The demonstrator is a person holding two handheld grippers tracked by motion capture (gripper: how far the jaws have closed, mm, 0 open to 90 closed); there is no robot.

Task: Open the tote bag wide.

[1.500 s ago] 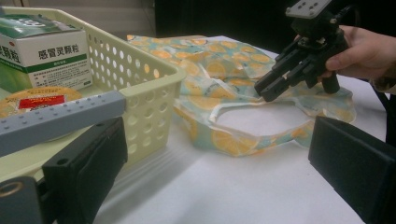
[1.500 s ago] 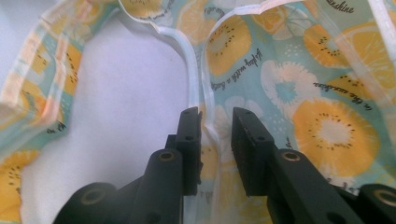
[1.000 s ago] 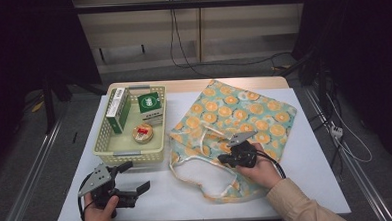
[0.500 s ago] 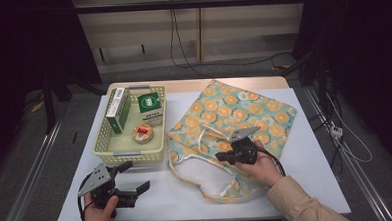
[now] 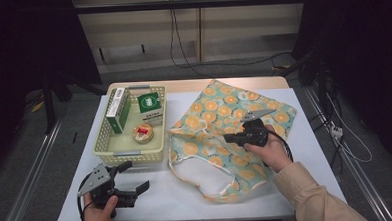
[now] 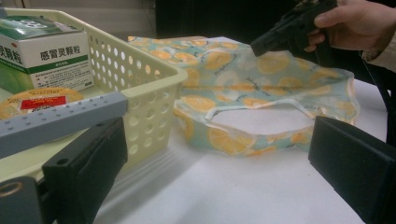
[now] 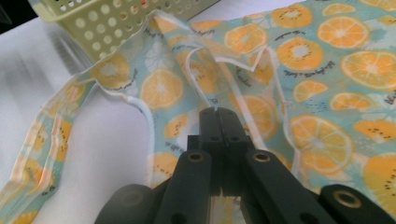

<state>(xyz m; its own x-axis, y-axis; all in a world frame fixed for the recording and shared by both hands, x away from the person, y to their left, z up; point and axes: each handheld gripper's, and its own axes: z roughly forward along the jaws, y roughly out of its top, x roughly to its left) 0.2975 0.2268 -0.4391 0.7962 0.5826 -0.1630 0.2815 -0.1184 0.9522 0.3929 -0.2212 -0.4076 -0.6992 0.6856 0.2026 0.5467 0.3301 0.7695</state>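
A cloth bag (image 5: 234, 114) printed with orange slices lies on the white table, its mouth facing the near left. My right gripper (image 5: 227, 137) is shut on the bag's upper layer near the mouth and holds that fabric raised off the lower layer. In the right gripper view the jaws (image 7: 218, 112) meet on a white seam of the bag (image 7: 327, 70). The left gripper view shows the bag (image 6: 224, 79) gaping under the right gripper (image 6: 259, 46). My left gripper (image 5: 136, 175) rests near the table's front left, open and holding nothing (image 6: 219, 168).
A pale yellow perforated basket (image 5: 128, 154) stands left of the bag, touching its edge. It holds a green and white box (image 5: 118, 110), a second green box (image 5: 150, 107) and a round tin (image 5: 144, 134). The basket's wall (image 6: 154, 70) is close to my left gripper.
My right gripper has risen and shifted away from the front edge with the bag's upper layer in it, so the mouth gapes wider. The left gripper has stayed put.
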